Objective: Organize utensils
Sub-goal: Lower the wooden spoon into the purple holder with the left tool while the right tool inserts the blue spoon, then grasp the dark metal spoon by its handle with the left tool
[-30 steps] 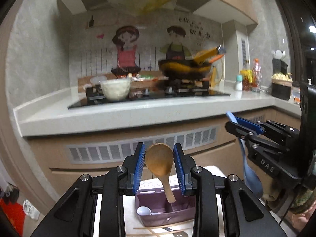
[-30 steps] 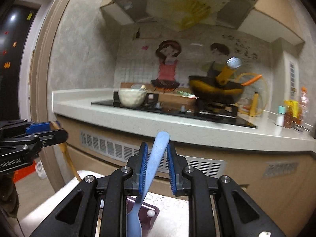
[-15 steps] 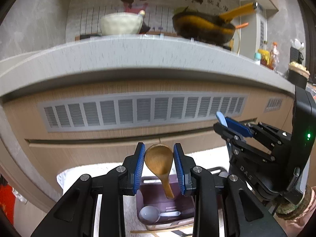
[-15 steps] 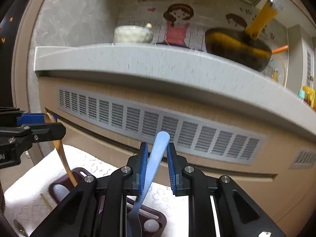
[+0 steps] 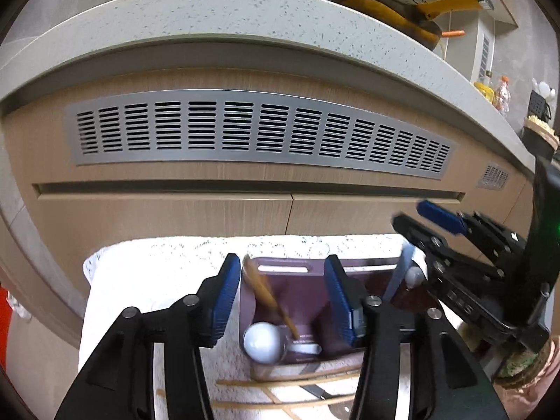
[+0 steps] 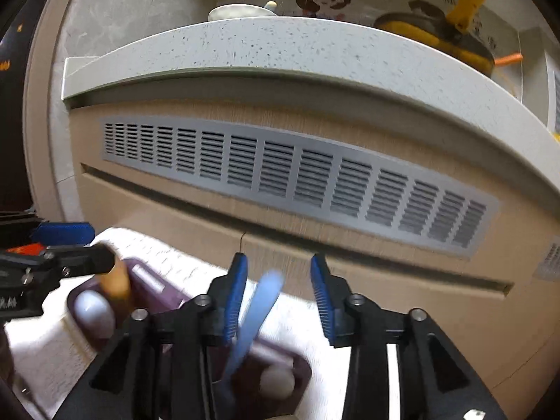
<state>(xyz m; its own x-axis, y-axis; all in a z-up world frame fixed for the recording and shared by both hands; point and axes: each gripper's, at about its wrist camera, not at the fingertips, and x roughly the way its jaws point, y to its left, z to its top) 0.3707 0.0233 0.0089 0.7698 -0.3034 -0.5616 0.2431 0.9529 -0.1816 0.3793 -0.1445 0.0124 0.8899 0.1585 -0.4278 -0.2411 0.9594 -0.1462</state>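
A purple utensil holder (image 5: 280,269) stands on a white lace cloth (image 5: 168,262). My left gripper (image 5: 280,297) is open above its left compartment. The wooden spoon (image 5: 269,297) leans loose inside, beside a white spoon (image 5: 262,343). My right gripper (image 6: 278,297) is open above the holder's (image 6: 301,367) right side. The light blue utensil (image 6: 255,318) stands loose and blurred between its jaws, its lower end in the holder. It also shows in the left wrist view (image 5: 399,276). The right gripper appears in the left wrist view (image 5: 420,224), the left gripper in the right wrist view (image 6: 87,245).
Chopsticks (image 5: 280,381) and other utensils lie on the cloth in front of the holder. A wooden cabinet with a metal vent (image 5: 259,133) and a speckled counter edge (image 5: 245,10) rise close behind. A bowl (image 6: 241,10) and yellow pan (image 5: 392,10) sit on the counter.
Both grippers dropped lower over the holder and opened. The wooden spoon and the blue utensil were let go and now rest in the holder.
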